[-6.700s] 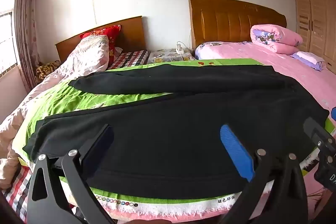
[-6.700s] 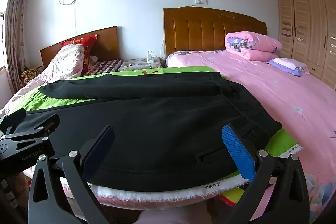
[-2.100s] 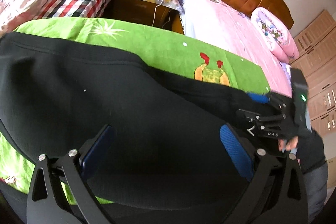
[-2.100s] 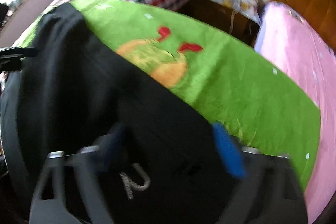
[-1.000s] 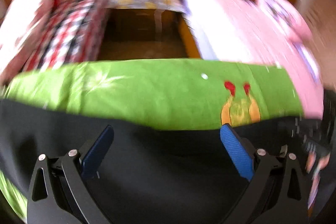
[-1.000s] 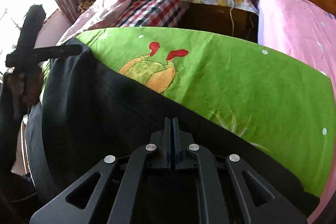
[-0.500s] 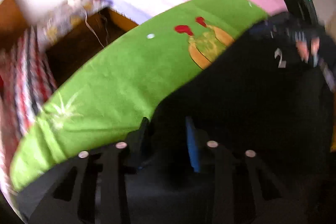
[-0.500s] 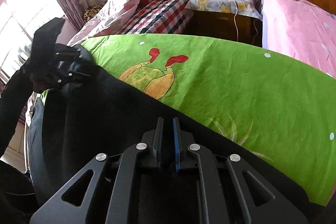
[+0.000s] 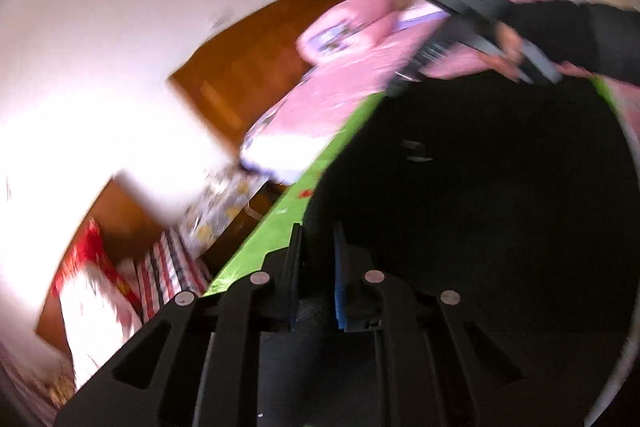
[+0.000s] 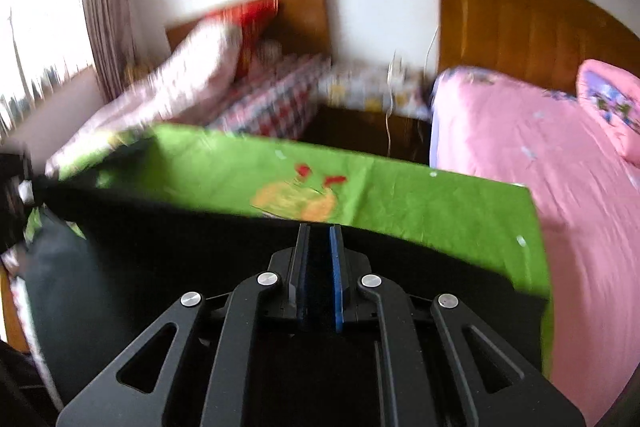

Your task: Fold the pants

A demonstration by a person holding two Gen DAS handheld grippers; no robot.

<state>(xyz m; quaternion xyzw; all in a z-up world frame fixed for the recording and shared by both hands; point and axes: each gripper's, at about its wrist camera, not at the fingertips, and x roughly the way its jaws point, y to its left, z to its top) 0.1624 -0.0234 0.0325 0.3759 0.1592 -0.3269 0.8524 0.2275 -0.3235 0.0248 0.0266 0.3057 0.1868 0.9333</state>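
**A:** Start at the grippers. What are they doing?

**B:** The left gripper (image 9: 316, 275) has its blue pads closing on a fold of the black pants (image 9: 480, 207); the cloth sits between them. A second ago those jaws stood wide apart over the fabric. The right gripper (image 10: 319, 275) is clamped on the far edge of the pants (image 10: 200, 247); its jaws are easing slightly apart, with black cloth still between the pads.

**B:** Where do the pants lie?

**A:** On the green cloth (image 10: 420, 203), which covers the surface in front of the pink bed (image 10: 520, 155). In the right wrist view their far edge runs across the cloth just below its orange cartoon print. That edge looks raised compared with half a second ago, though blur makes this uncertain.

**A:** Anything else changed?

**B:** The left wrist view is now steeply tilted and smeared. In its upper right the person's right hand (image 9: 508, 47) holds the other gripper above the pants. Half a second ago that hand sat lower, against the fabric.
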